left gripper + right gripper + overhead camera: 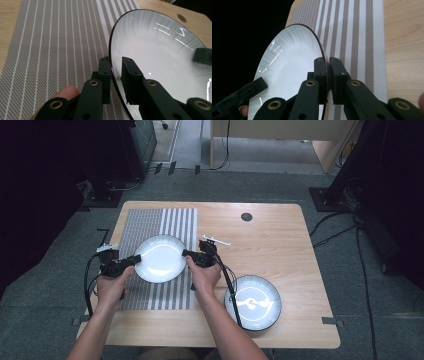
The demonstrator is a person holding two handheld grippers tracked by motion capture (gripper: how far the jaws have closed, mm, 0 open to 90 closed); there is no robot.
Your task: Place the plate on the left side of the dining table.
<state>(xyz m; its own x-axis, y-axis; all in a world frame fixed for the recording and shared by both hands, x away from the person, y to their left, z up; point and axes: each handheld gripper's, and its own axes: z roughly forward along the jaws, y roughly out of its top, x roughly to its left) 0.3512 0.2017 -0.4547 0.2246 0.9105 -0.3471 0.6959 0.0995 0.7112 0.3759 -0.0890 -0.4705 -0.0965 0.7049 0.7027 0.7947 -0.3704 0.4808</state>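
Note:
A white plate [159,258] with a thin dark rim is held over the striped grey placemat [150,227], gripped from both sides. My left gripper [133,259] is shut on its left rim, and my right gripper [188,253] is shut on its right rim. In the left gripper view the plate [160,57] rises edge-on between the two black jaws of the left gripper [116,72]. In the right gripper view the plate [289,72] stands between the jaws of the right gripper [327,72], with the placemat [352,32] behind it.
A second white plate [253,302] with a dark rim lies on the wooden table [270,240] at the front right, beside the right forearm. A round cable hole [246,217] sits near the table's back edge. Cables trail from both grippers.

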